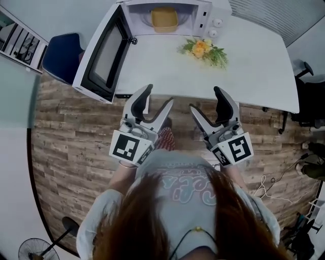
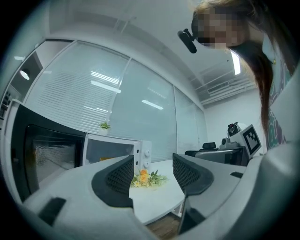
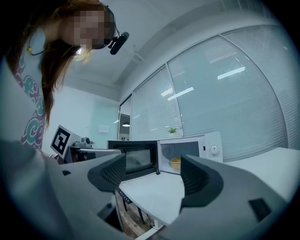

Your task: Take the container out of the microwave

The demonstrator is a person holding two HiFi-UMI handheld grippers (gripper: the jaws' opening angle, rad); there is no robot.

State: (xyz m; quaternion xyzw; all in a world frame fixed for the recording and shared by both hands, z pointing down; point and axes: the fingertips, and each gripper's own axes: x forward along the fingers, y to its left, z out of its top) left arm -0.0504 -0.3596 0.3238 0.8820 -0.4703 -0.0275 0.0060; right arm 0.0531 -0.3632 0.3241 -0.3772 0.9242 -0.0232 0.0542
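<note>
A yellow container (image 1: 164, 19) sits inside the white microwave (image 1: 203, 12) at the back of the white table (image 1: 254, 76). The microwave door (image 1: 101, 56) hangs wide open to the left. In the right gripper view the container (image 3: 176, 162) shows as a small yellow shape in the cavity. Both grippers hover over the floor in front of the table, well short of the microwave. My left gripper (image 1: 158, 101) is open and empty, and so is my right gripper (image 1: 204, 100). Each gripper view shows bare pads with a wide gap: left gripper (image 2: 150, 176), right gripper (image 3: 153, 173).
A bunch of yellow flowers (image 1: 204, 50) lies on the table in front of the microwave's control panel. A blue chair (image 1: 62, 56) stands left of the open door. A black office chair (image 1: 310, 104) and cables are at the right. The floor is wood plank.
</note>
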